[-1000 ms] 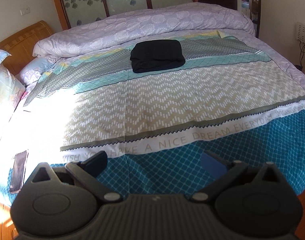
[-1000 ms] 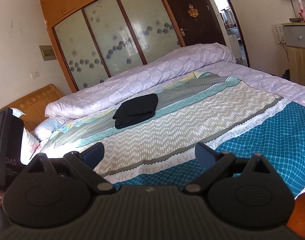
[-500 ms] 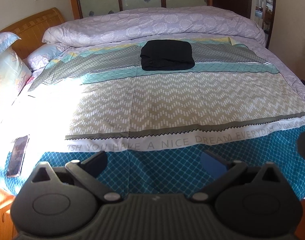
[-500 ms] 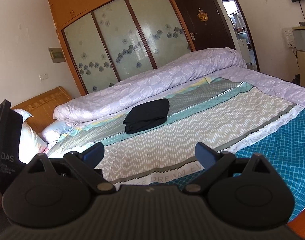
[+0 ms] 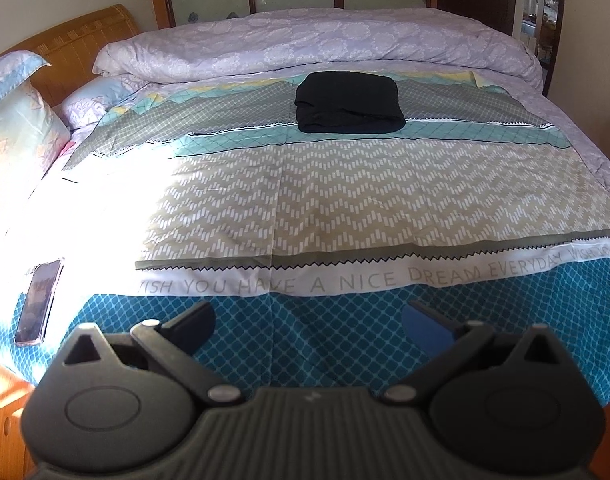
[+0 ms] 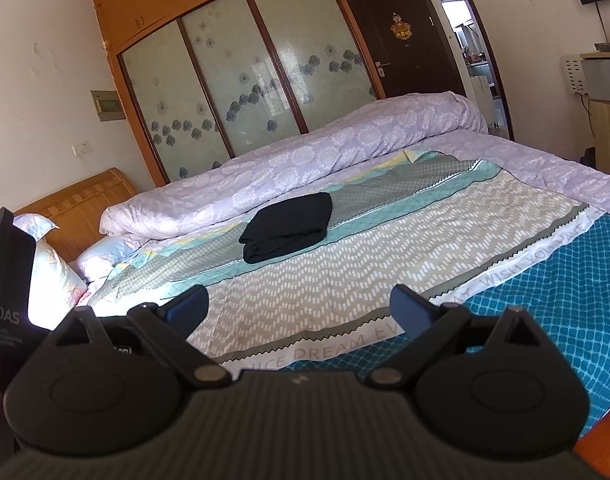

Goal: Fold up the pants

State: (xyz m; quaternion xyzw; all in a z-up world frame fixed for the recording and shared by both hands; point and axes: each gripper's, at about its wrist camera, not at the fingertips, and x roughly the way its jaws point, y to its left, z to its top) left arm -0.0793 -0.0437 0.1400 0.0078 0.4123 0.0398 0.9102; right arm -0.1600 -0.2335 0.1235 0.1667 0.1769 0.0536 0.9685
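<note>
Sunlit bed (image 5: 345, 208) with wooden headboard (image 5: 85, 36), frosted floral wardrobe doors (image 6: 241, 80), dark door (image 6: 405, 32), pale walls (image 6: 37, 60)

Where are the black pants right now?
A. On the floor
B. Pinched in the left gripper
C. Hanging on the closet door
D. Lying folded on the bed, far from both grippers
D. The black pants sit in a folded bundle on the patterned sheet near the lilac quilt, while the left gripper and right gripper are both open and hold nothing.
</note>
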